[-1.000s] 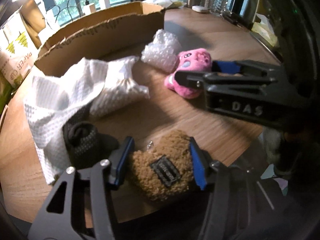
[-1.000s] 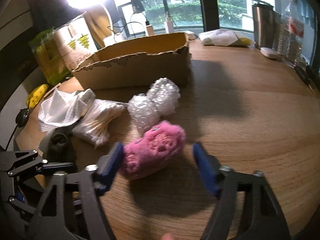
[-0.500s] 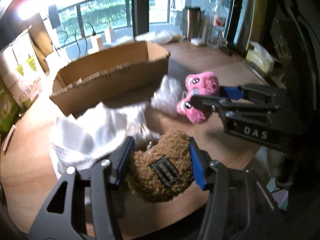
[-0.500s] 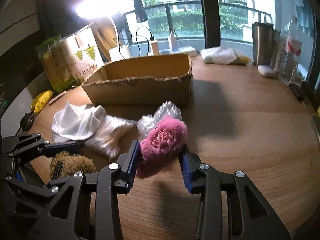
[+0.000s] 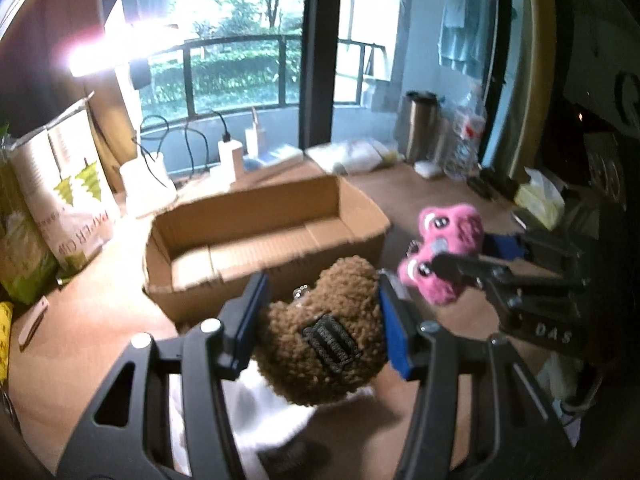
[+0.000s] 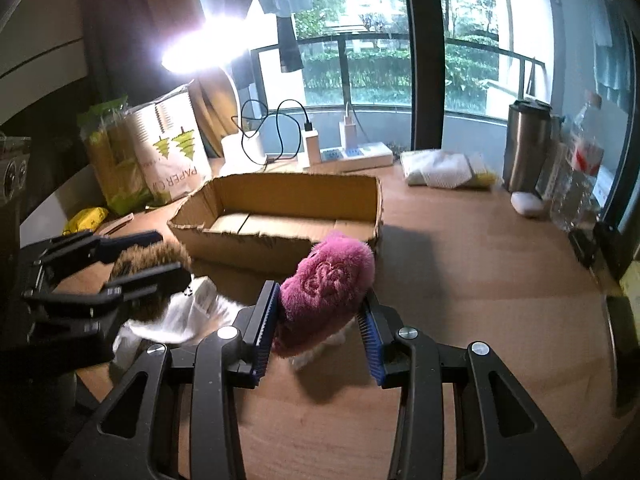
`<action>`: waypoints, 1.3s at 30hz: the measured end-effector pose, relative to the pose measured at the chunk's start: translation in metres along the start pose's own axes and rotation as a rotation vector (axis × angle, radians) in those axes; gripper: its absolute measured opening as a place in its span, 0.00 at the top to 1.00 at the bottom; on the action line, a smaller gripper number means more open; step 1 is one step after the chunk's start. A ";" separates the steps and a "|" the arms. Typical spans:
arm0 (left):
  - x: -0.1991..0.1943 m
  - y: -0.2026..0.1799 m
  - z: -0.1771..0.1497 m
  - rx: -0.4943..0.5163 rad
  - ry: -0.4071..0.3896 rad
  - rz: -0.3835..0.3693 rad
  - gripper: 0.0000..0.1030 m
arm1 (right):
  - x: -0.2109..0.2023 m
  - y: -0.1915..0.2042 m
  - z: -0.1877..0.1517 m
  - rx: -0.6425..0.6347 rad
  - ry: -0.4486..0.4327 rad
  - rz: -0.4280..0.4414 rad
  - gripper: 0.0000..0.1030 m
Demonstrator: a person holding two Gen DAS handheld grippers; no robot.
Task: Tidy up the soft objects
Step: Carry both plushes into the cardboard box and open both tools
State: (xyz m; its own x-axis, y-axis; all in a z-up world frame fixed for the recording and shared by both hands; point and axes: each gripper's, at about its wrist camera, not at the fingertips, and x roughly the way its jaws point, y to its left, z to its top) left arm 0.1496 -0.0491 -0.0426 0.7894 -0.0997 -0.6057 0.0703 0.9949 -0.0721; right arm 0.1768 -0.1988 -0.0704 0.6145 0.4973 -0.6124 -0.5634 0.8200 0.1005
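My left gripper (image 5: 320,320) is shut on a brown fuzzy plush (image 5: 324,336) and holds it in the air near the front of the open cardboard box (image 5: 192,292). My right gripper (image 6: 318,328) is shut on a pink plush (image 6: 324,292), also lifted, near the box (image 6: 280,240) at its front right corner. The pink plush (image 5: 448,248) and right gripper (image 5: 472,256) show at the right of the left wrist view. The left gripper (image 6: 148,256) with the brown plush (image 6: 148,258) shows at the left of the right wrist view. The box looks empty inside.
A white cloth (image 6: 180,316) lies on the wooden table (image 6: 480,300) below the grippers. A paper cup bag (image 6: 168,156), chargers (image 6: 312,144), a steel tumbler (image 6: 524,144), a water bottle (image 6: 576,176) and a white packet (image 6: 444,168) stand along the back.
Both grippers have risen from the table with their plush toys and moved toward the box. The right gripper closed on the pink plush within the last second.
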 end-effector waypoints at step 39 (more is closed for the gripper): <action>0.097 0.058 0.045 -0.190 0.037 0.017 0.14 | 0.085 -0.030 0.067 0.004 -0.023 0.059 0.38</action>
State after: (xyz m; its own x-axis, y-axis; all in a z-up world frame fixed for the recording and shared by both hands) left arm 0.2582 -0.0005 -0.0701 0.7666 -0.0870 -0.6363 -0.0616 0.9762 -0.2078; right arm 0.2829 -0.1624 -0.0733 0.5930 0.5507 -0.5875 -0.5964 0.7905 0.1391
